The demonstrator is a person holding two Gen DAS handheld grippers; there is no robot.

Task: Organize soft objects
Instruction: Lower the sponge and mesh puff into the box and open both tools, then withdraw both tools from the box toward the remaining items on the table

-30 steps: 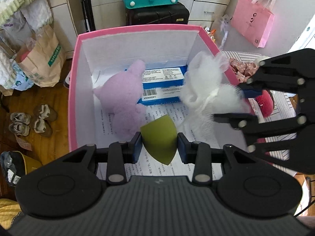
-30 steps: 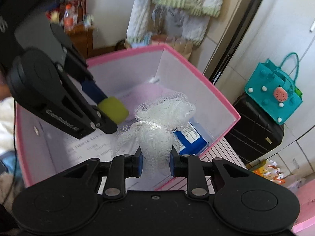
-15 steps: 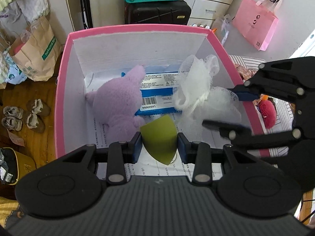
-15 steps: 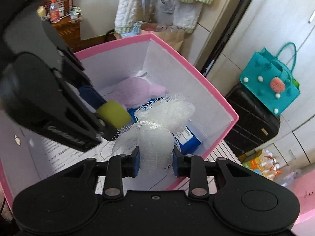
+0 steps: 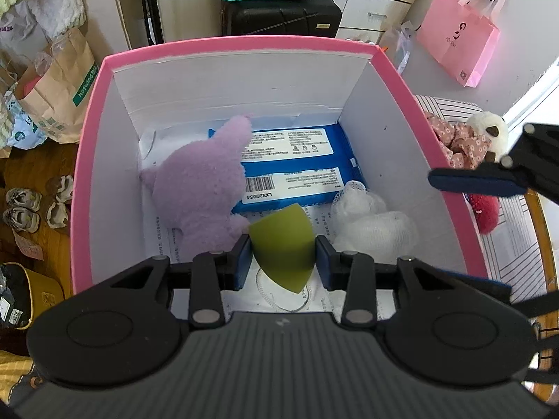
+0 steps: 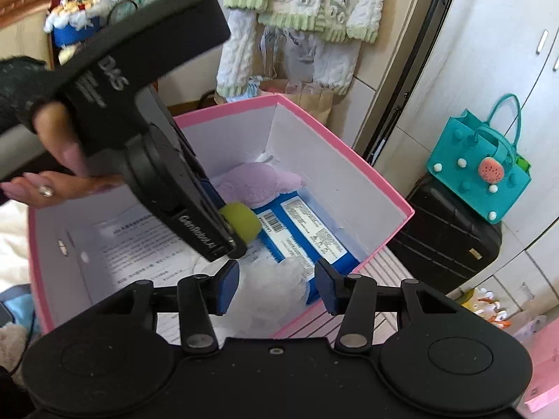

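My left gripper (image 5: pixel 283 258) is shut on an olive green makeup sponge (image 5: pixel 283 248) and holds it over the open pink box (image 5: pixel 87 132). In the box lie a purple plush (image 5: pixel 199 188), a blue wipes pack (image 5: pixel 297 171) and a white mesh bath puff (image 5: pixel 374 223) at the right wall. My right gripper (image 6: pixel 276 286) is open and empty above the puff (image 6: pixel 276 279), at the box's right rim. The sponge (image 6: pixel 241 223) and the box (image 6: pixel 349 153) also show in the right wrist view.
A printed paper sheet (image 5: pixel 160 230) lines the box floor. On the striped surface to the right lie a floral cloth toy with a white plush head (image 5: pixel 468 139) and a red fluffy item (image 5: pixel 485 209). A black suitcase (image 5: pixel 279 17) and teal bag (image 6: pixel 482 160) stand behind.
My right gripper opened and let go of the white bath puff, which dropped onto the box floor. The right gripper pulled back to the right. My left gripper kept hold of the sponge.
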